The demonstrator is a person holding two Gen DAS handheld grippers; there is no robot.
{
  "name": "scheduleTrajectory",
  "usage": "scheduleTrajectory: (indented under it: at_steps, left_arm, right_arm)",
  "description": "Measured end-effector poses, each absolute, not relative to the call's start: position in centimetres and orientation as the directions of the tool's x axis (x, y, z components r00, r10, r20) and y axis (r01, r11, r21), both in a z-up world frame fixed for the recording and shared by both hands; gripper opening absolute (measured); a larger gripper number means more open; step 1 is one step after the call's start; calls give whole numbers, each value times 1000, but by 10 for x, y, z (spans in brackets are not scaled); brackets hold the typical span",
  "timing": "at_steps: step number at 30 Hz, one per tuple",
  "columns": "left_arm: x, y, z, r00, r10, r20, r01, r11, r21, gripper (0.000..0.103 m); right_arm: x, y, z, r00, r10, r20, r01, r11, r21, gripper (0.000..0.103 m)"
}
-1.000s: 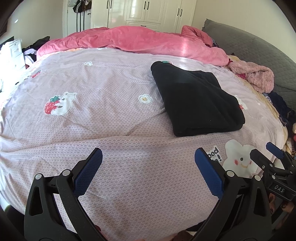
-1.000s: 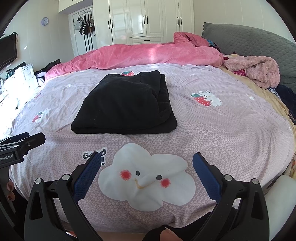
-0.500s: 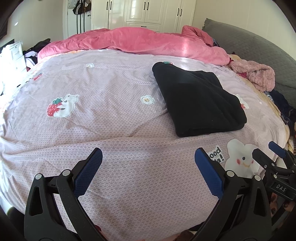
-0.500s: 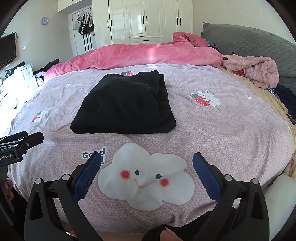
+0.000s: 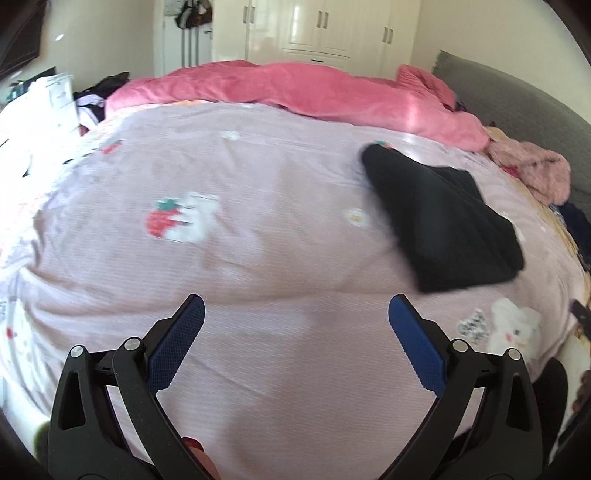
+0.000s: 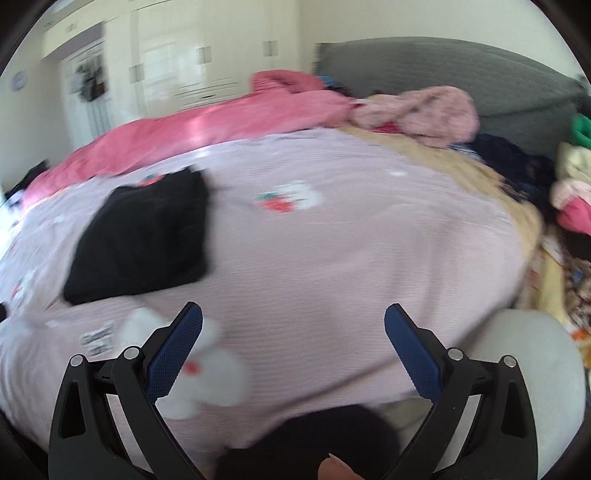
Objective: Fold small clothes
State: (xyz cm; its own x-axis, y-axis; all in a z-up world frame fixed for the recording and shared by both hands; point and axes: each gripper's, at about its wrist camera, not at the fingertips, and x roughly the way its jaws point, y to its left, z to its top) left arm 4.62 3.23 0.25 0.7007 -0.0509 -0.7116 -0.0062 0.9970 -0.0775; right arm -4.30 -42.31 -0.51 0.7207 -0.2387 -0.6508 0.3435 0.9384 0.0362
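Observation:
A folded black garment (image 5: 443, 218) lies on the pink patterned bedspread (image 5: 258, 236), right of centre in the left wrist view and at the left in the right wrist view (image 6: 144, 236). My left gripper (image 5: 295, 347) is open and empty above the near bedspread, well short of the garment. My right gripper (image 6: 293, 347) is open and empty, to the right of the garment and near the bed's front edge. Both views are motion-blurred.
A pink duvet (image 5: 295, 92) lies bunched along the far side. A fluffy pink garment (image 6: 424, 114) and dark clothes (image 6: 517, 166) sit near the grey headboard (image 6: 443, 66). More clothes (image 6: 572, 192) pile at the right. White wardrobes (image 5: 325, 29) stand behind.
Both grippers swung: the left view shifted left, the right view turned right toward the headboard and clothes pile. The black garment has not moved. Both jaws stay open.

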Motion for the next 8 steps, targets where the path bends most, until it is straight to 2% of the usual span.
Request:
scheduleTrajectory:
  at_steps: [4, 8]
  left_arm:
    - [74, 121, -1, 664, 98, -741, -179, 983, -30, 94]
    - [107, 237, -2, 574, 290, -766, -405, 914, 42, 94]
  right_arm:
    - [-80, -518, -15, 592, -475, -651, 596, 802, -43, 99]
    - [-132, -621, -43, 365, -622, -693, 814, 575, -87, 99]
